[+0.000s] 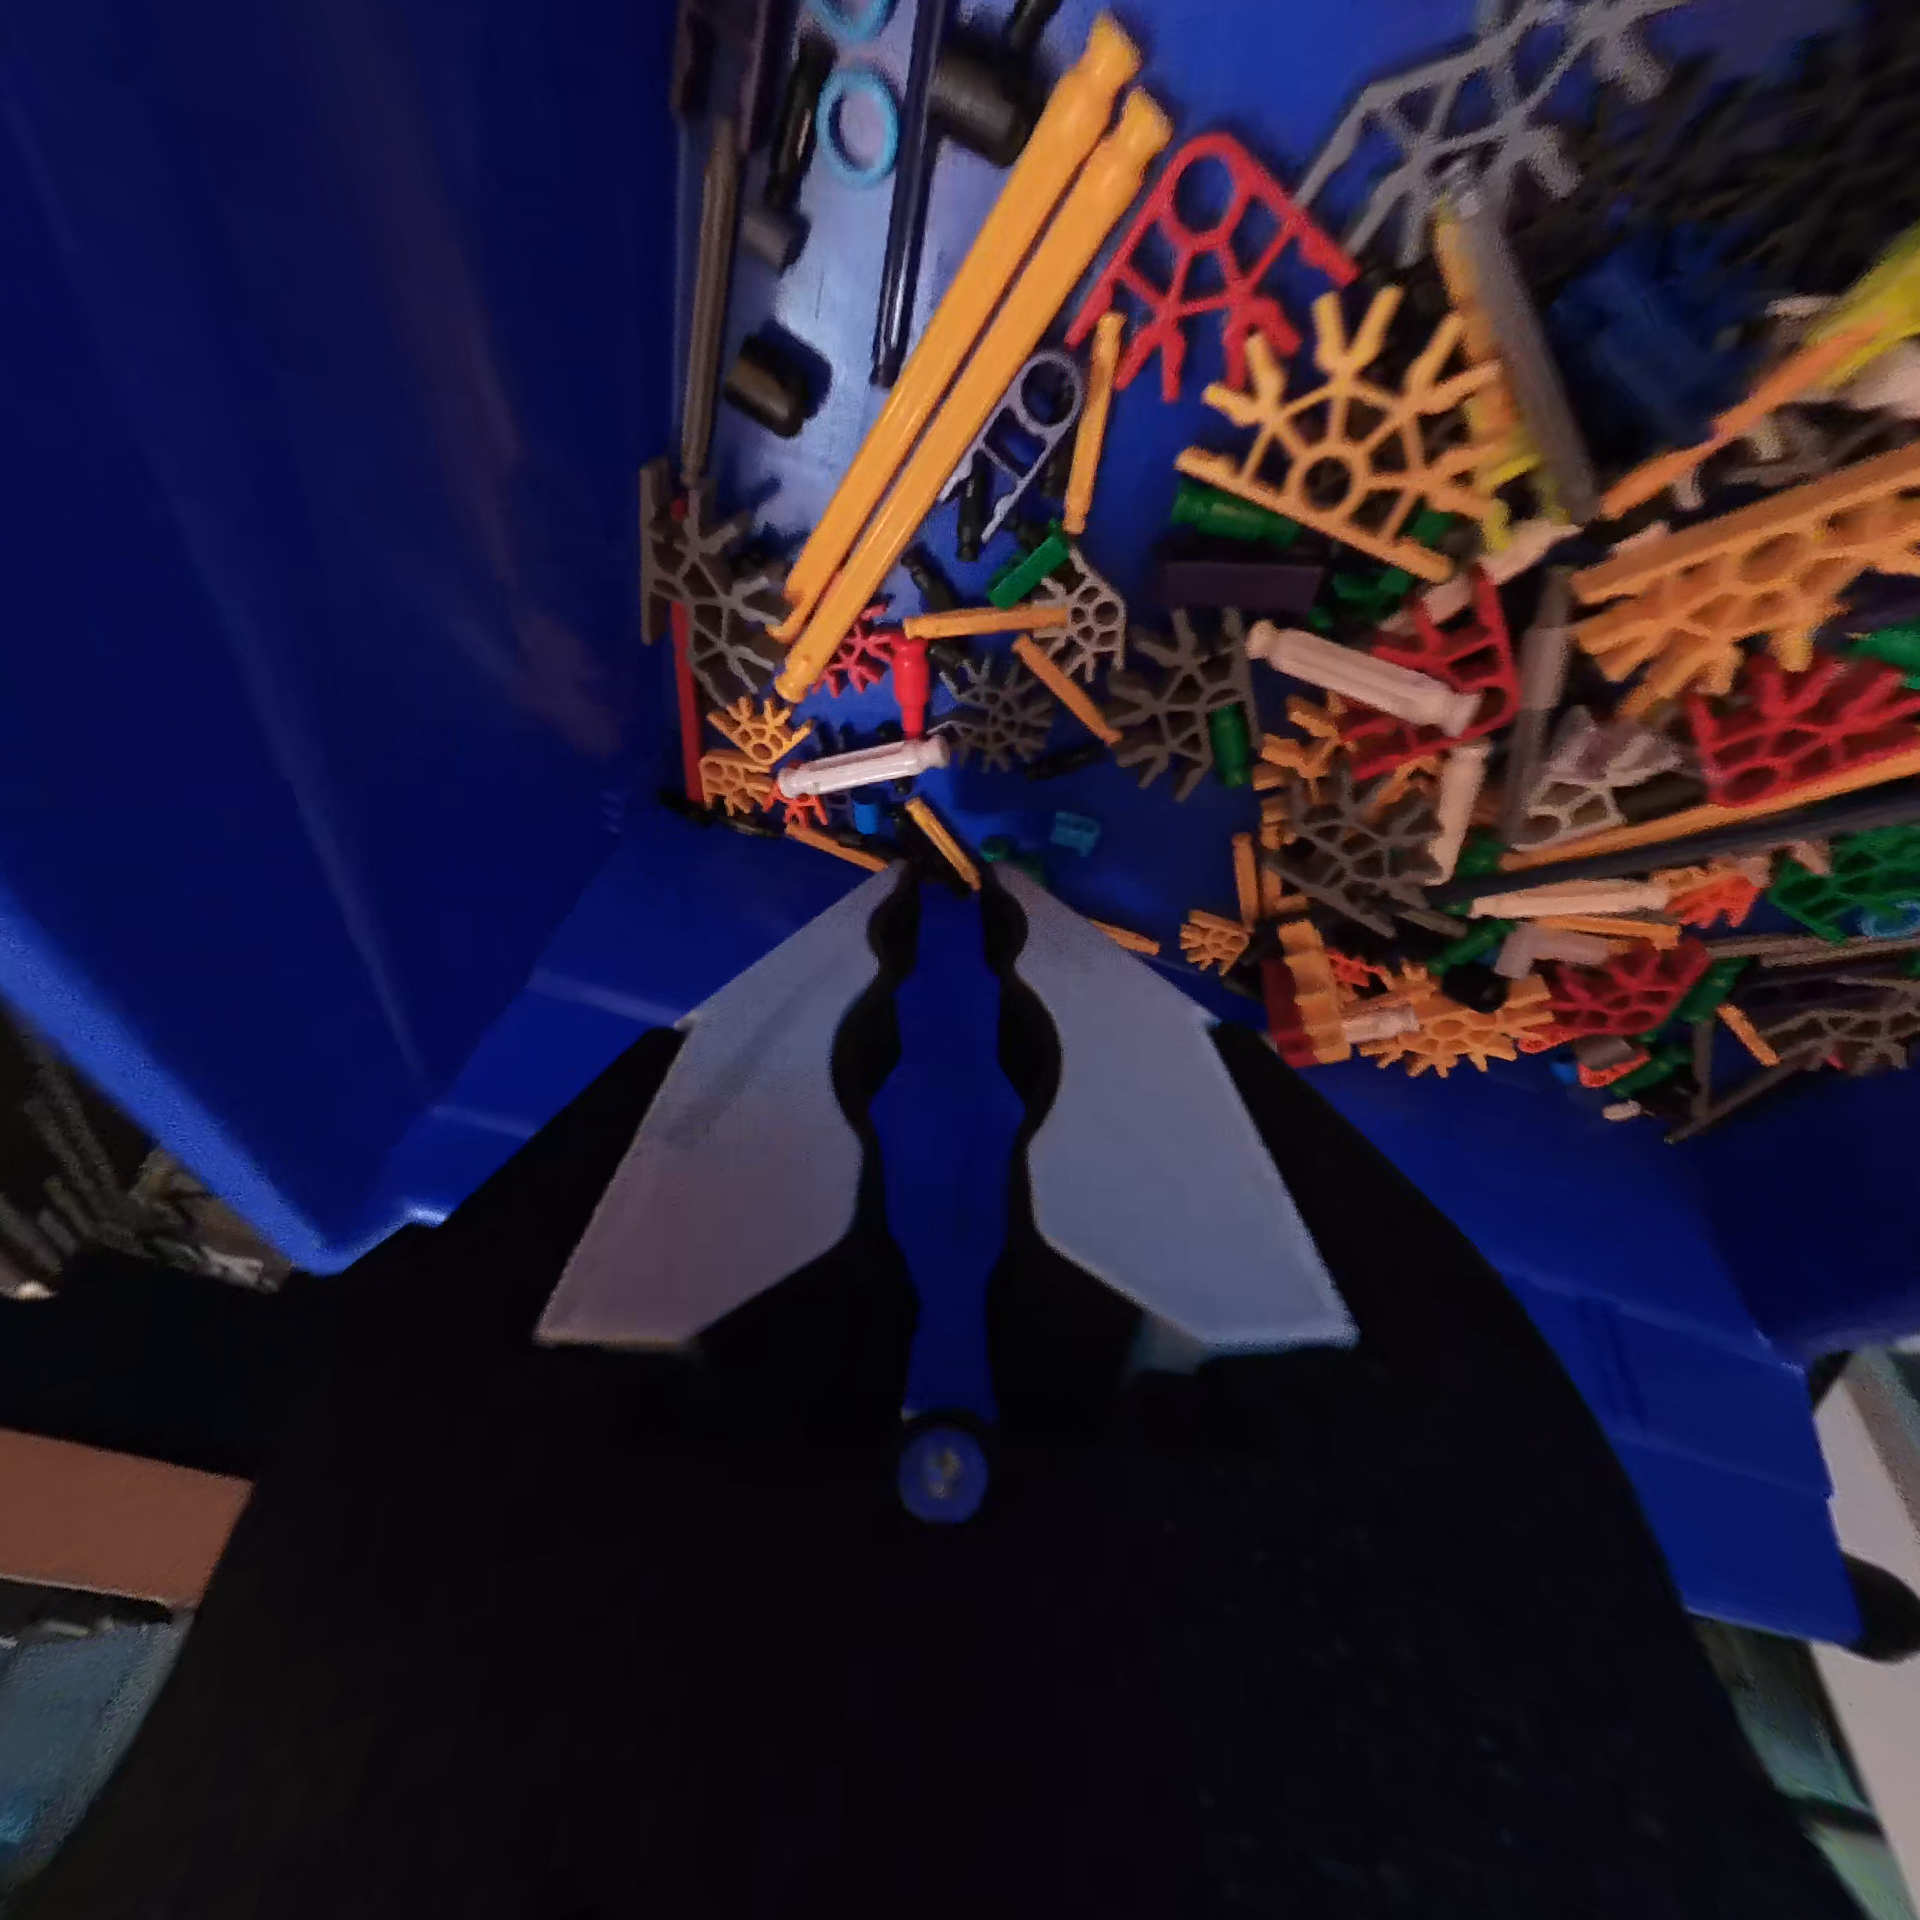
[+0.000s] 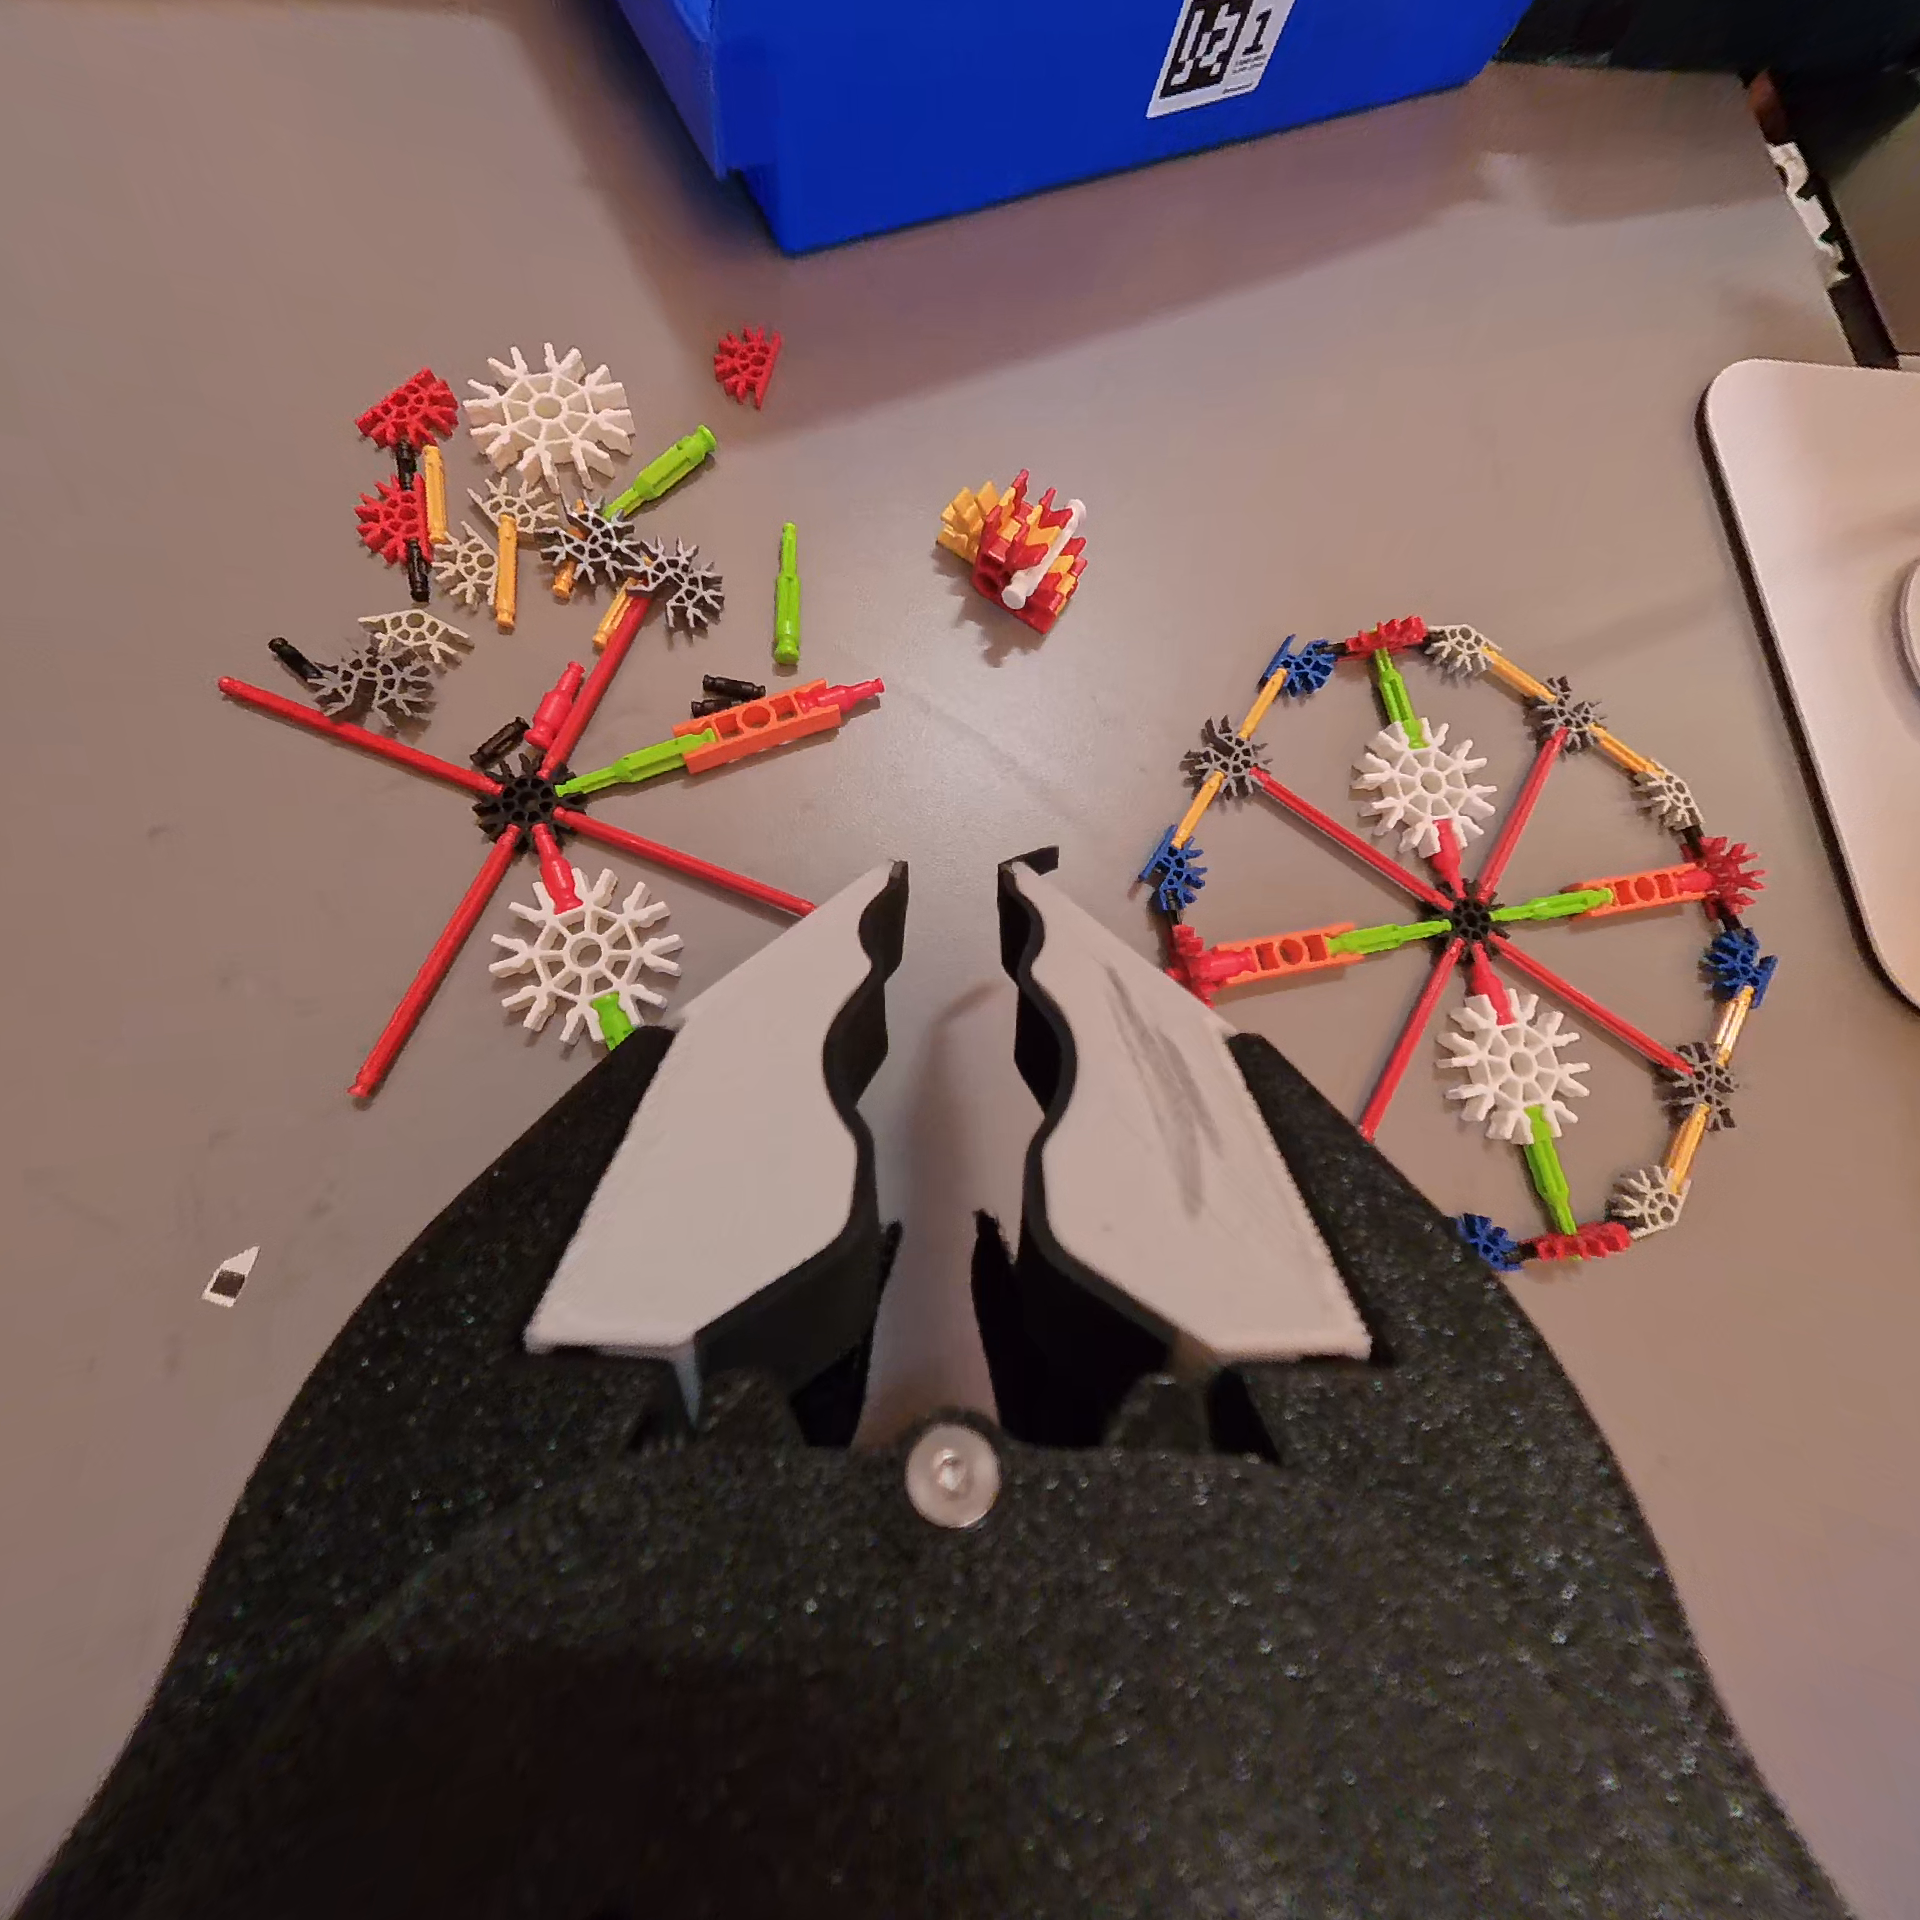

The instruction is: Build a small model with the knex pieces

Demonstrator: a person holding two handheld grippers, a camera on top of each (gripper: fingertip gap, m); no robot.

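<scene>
1. my left gripper (image 1: 943, 881) is down in a corner of the blue bin (image 1: 312, 520). its jaws stand narrowly parted, and the tips meet a short yellow rod (image 1: 940, 844). i cannot tell whether they pinch it or only touch it.
2. i judge that rod light, stiff and slick, and likely to twist out if caught at one end. mid-shaft, across its length, looks the safest hold.
3. just beyond it lie a white rod (image 1: 862, 767), small connectors and two long yellow rods (image 1: 977, 343). a thick tangle of parts is heaped to the right.
4. my right gripper (image 2: 951, 864) is slack and empty, with its jaws a little apart over the grey table (image 2: 987, 748).
5. it hangs between a half-spoked hub (image 2: 523, 798) on its left and a finished wheel (image 2: 1467, 920) on its right.
6. the wheel looks snap-fitted, so i judge it would flex or pop apart if squeezed at the rim.
</scene>
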